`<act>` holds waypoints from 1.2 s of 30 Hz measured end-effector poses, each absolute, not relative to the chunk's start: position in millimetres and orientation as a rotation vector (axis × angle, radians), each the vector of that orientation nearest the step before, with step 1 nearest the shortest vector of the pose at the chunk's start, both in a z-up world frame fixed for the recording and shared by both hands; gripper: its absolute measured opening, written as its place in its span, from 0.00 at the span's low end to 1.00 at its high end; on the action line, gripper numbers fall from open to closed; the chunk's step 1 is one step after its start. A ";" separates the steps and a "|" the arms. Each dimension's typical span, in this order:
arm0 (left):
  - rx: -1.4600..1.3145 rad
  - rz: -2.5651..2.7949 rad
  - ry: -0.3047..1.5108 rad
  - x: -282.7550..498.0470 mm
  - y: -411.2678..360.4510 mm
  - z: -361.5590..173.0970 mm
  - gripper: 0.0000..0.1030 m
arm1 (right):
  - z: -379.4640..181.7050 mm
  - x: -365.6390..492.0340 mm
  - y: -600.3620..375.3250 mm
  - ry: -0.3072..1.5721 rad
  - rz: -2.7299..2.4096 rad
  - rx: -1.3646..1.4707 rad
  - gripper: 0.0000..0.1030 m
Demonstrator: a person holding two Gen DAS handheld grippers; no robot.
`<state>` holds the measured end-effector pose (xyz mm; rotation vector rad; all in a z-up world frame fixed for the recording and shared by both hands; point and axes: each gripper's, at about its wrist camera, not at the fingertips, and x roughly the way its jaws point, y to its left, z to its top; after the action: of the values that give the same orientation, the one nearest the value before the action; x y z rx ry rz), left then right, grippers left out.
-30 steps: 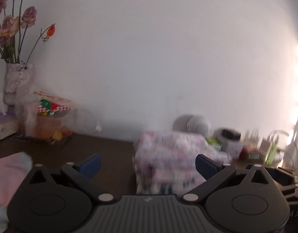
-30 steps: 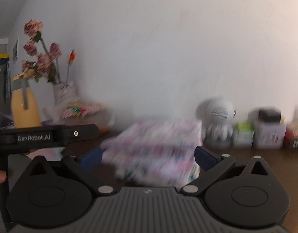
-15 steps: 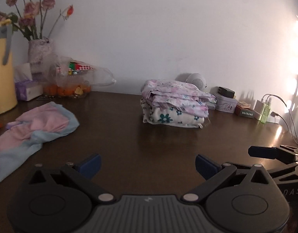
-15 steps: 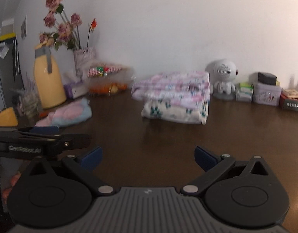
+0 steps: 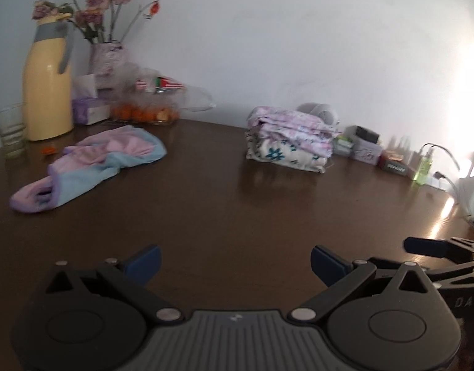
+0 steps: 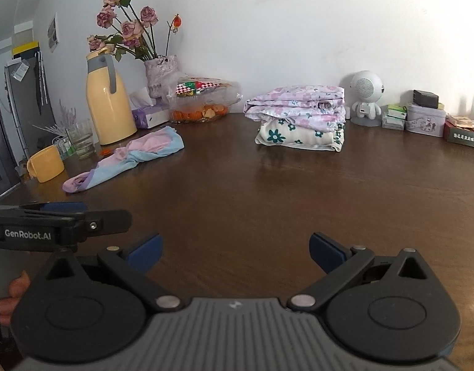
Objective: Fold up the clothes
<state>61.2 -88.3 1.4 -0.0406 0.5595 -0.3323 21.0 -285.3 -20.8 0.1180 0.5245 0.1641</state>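
Both grippers hang spread and empty over bare table, with the next garment off to the left.

Left gripper (image 5: pixel 233 258) and right gripper (image 6: pixel 233 249) each show blue pads wide apart with nothing between them, low over the dark wooden table (image 6: pixel 267 191). The unfolded pink-and-blue garment (image 6: pixel 128 157) lies crumpled well to the left, near the yellow jug (image 6: pixel 108 99) and the drinking glass (image 6: pixel 80 139), while the folded stack (image 6: pixel 298 117) sits at the back by the wall. My worry is the reach: a wide swing toward the garment could knock the glass or jug, since both stand just beyond its far end. Pinching only one layer of the bunched cloth would likely drag it into a twist rather than spread it flat. Pulling it across could also sweep the small orange scrap (image 6: pixel 105 152) beside it.
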 end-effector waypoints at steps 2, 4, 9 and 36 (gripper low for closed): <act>-0.031 -0.320 0.563 53.4 -86.4 0.2 1.00 | -21.0 16.4 -286.2 0.526 0.169 0.123 1.00; -0.026 -0.309 0.568 46.6 -85.6 -0.6 1.00 | -20.2 13.4 -286.0 0.526 0.173 0.123 1.00; -0.050 -0.253 0.576 36.3 -78.2 0.0 1.00 | -16.9 6.6 -282.2 0.511 0.197 0.109 1.00; -0.066 -0.223 0.601 28.3 -75.1 -2.8 1.00 | -17.4 1.0 -274.4 0.514 0.236 0.085 1.00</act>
<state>28.3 -75.1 -2.8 -0.0661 0.6014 -0.2230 1.0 -274.4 -17.4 0.0851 0.5137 0.2362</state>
